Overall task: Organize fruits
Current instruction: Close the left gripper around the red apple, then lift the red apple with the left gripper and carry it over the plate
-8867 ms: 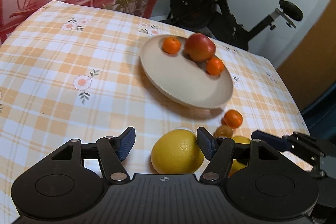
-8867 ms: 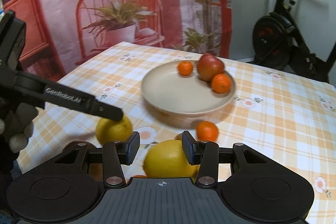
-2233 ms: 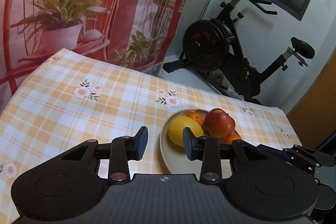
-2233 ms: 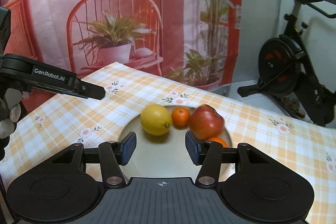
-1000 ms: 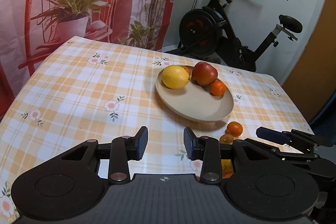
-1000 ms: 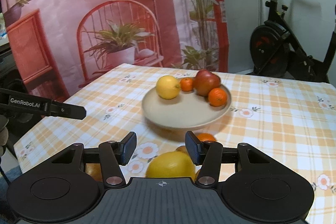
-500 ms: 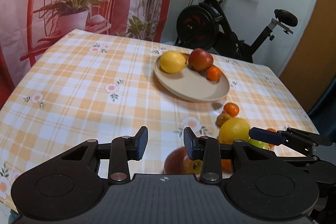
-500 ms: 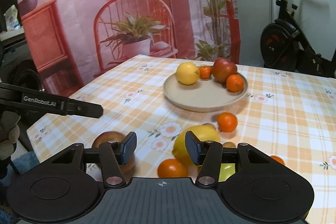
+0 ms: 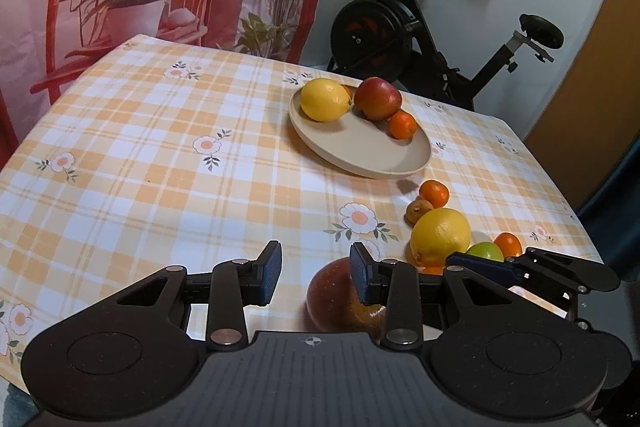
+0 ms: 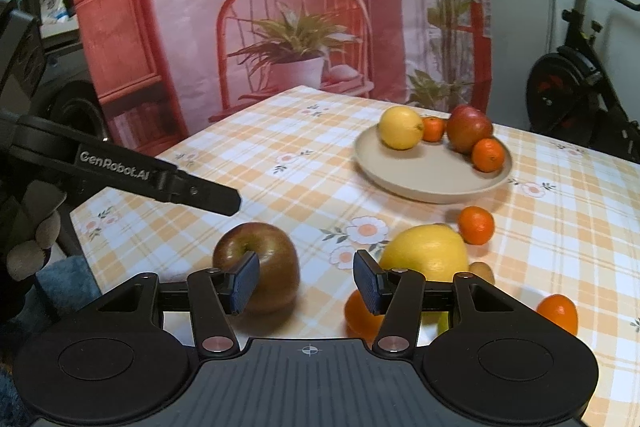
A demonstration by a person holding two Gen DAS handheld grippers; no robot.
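Nearest the plate's (image 10: 404,187) front side, the left gripper (image 9: 316,273) hangs with its jaws parted and nothing between them, above a brown-red apple (image 9: 340,299) on the checked cloth (image 9: 160,155). The right gripper (image 10: 306,287) is likewise parted and empty, with the apple just left of its gap. A loose lemon (image 10: 424,253) and mandarins (image 10: 476,225) lie between grippers and plate. On the plate sit a lemon, an apple and mandarins.

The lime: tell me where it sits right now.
In the left wrist view the lime lies on the tablecloth at the near right, tucked behind the big lemon and beside a small tangerine.
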